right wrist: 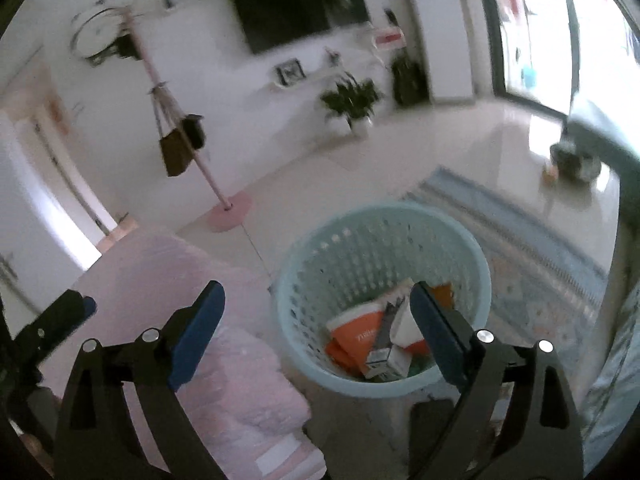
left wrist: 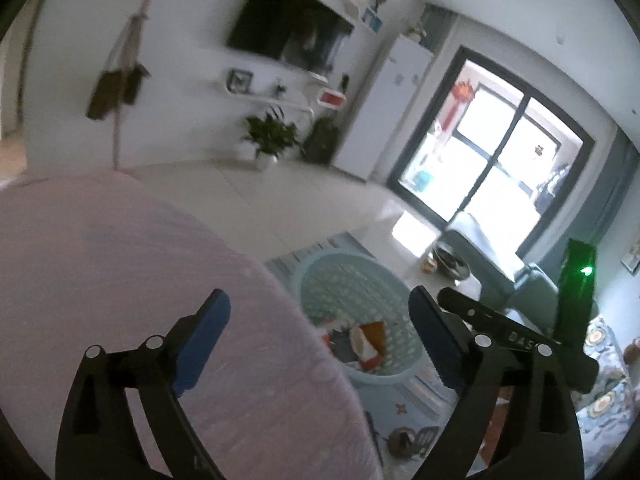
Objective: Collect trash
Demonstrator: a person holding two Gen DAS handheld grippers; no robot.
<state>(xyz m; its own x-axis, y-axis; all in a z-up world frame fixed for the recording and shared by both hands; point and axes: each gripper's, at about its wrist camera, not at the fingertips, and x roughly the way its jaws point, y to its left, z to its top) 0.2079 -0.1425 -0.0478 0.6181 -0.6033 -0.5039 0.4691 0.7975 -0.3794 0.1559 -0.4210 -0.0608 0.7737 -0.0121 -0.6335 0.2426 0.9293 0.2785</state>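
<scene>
A pale teal perforated basket (right wrist: 360, 240) stands on the floor beside a pink-covered table (right wrist: 160, 280). Inside lie orange and white cartons (right wrist: 356, 332) and a small box (right wrist: 386, 362). My right gripper (right wrist: 316, 320) is open and empty, above the basket's near rim. My left gripper (left wrist: 320, 340) is open and empty, over the pink table's (left wrist: 120, 280) edge. The basket (left wrist: 344, 280) with the cartons (left wrist: 368, 340) shows between its fingers. The right gripper's body (left wrist: 520, 340) shows at the right of the left wrist view.
A patterned blue rug (right wrist: 520, 248) lies under the basket. A pink coat stand (right wrist: 192, 148) with bags stands on the tiled floor. A potted plant (right wrist: 352, 104) sits by the TV wall. A small item (left wrist: 404, 440) lies on the rug.
</scene>
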